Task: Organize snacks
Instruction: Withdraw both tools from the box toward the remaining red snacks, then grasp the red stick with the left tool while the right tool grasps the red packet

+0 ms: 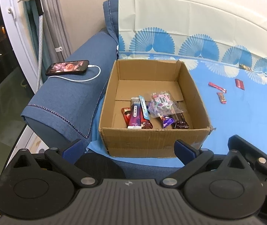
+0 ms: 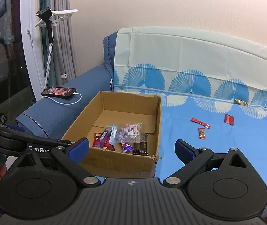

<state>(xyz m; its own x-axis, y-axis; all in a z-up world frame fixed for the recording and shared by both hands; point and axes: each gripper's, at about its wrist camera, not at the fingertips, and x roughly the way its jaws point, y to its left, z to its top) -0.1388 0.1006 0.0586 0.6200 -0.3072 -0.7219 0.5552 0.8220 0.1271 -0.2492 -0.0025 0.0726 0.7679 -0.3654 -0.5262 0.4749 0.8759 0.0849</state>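
Note:
An open cardboard box (image 1: 150,142) (image 2: 114,161) stands on the blue sheet of a sofa and holds several snack packets (image 1: 152,112) (image 2: 122,138). Loose snacks lie on the sheet to its right: a long red bar (image 1: 216,87) (image 2: 200,123), a small red-gold candy (image 1: 221,97) (image 2: 201,133), a red square packet (image 1: 239,83) (image 2: 229,119) and a gold-wrapped candy (image 1: 244,67) (image 2: 241,102) further back. My left gripper (image 1: 127,150) is open and empty in front of the box. My right gripper (image 2: 131,150) is open and empty, near the box's front right corner.
A phone (image 1: 67,67) (image 2: 59,91) with a white cable lies on the blue sofa armrest left of the box. A garment steamer stand (image 2: 50,28) and curtains stand by the window at the left. The left gripper's body (image 2: 11,138) shows at the right wrist view's left edge.

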